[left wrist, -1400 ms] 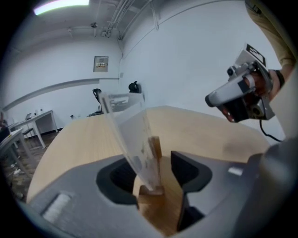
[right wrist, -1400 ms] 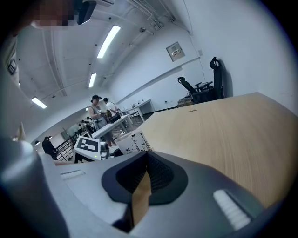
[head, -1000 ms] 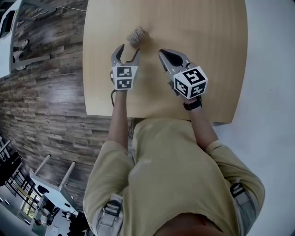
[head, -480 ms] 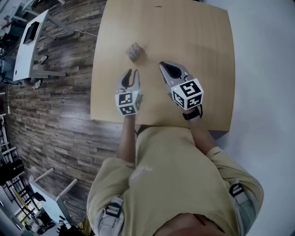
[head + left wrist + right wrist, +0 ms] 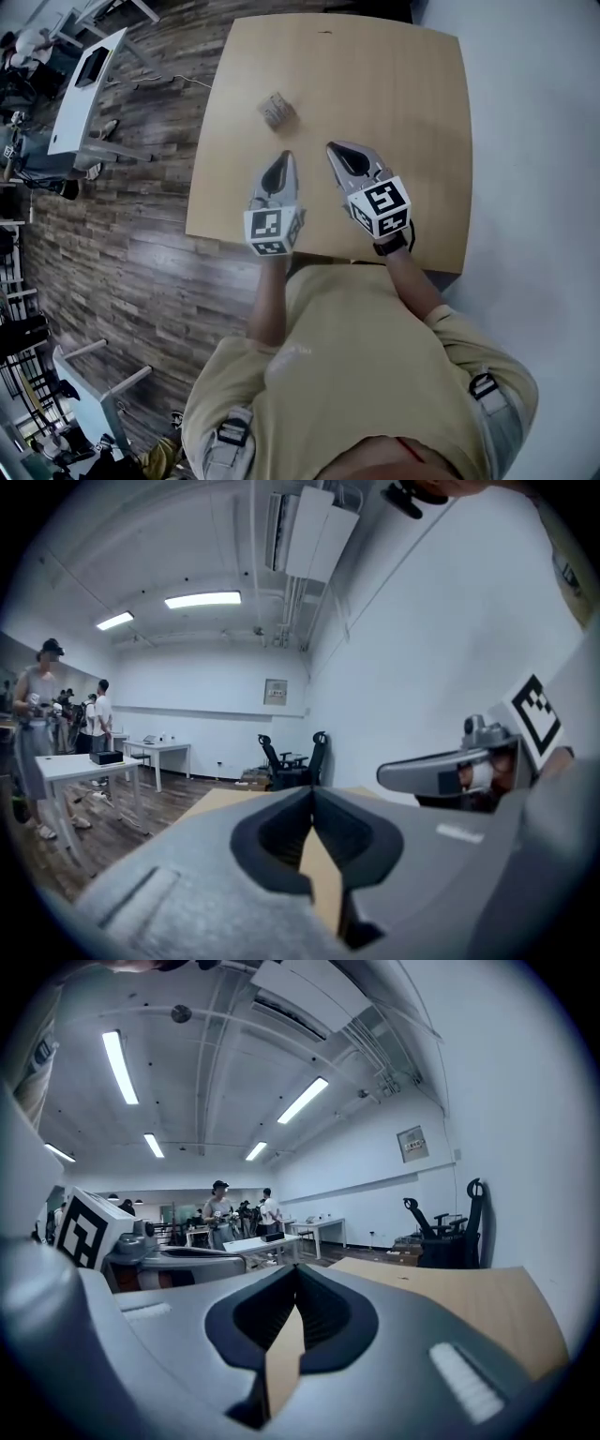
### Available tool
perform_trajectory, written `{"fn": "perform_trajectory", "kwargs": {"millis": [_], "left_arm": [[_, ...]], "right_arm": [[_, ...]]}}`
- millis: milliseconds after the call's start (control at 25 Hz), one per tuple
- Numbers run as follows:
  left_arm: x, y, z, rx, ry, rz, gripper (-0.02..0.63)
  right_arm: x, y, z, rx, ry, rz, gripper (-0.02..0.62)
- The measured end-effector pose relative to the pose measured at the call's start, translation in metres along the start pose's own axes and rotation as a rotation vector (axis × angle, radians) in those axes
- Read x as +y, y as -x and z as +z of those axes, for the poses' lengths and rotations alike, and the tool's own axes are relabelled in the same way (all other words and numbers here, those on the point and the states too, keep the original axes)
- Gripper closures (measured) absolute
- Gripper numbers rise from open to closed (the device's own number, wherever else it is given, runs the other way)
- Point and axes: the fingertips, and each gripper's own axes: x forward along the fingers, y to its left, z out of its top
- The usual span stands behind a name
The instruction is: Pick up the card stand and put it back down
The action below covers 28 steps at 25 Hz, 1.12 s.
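The left gripper (image 5: 312,791) has just been closing its jaws, and in its own view the two dark pads meet at the tips, pressed together with nothing between them. The right gripper (image 5: 296,1269) likewise shows its jaws together at the tips, gripping nothing. From the head view, the left gripper (image 5: 285,157) and the right gripper (image 5: 333,148) are held side by side over the near half of the wooden table (image 5: 403,84), a little apart, both pointing away from the person, each with its marker cube at the rear, left (image 5: 273,232) and right (image 5: 381,208). Each gripper view catches the other tool at its edge: the right gripper (image 5: 441,772) shows in the left gripper view, the left gripper (image 5: 173,1262) in the right gripper view. The card stand (image 5: 276,110) sits on the table beyond the left gripper's tips, apart from both tools and touched by neither, near the table's left edge. The person's tan shirt (image 5: 356,366) fills the lower part of the head view, and a dark plank floor (image 5: 131,244) lies to the left of the table.
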Motion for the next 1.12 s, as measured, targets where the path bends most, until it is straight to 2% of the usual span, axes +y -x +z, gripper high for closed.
{"fn": "perform_trajectory", "kwargs": {"millis": [200,360,600,880,1120], "left_arm": [[-0.012,0.035,0.006,-0.074,-0.02,0.103,0.603],[-0.016,0.06,0.01,-0.117,-0.015,0.179,0.603],[-0.033,0.07,0.004,-0.074,-0.02,0.181,0.603],[-0.04,0.081,-0.013,-0.04,-0.039,0.177,0.603],[-0.038,0.078,-0.008,-0.047,-0.052,0.175,0.603]], "right_arm": [[0.006,0.031,0.012,-0.094,0.066,-0.037,0.592],[0.017,0.046,0.008,-0.101,0.078,-0.007,0.592],[0.024,0.06,-0.003,-0.065,0.054,0.03,0.591],[0.029,0.065,-0.007,-0.08,0.048,0.037,0.591],[0.02,0.064,-0.015,-0.067,0.029,0.023,0.591]]}}
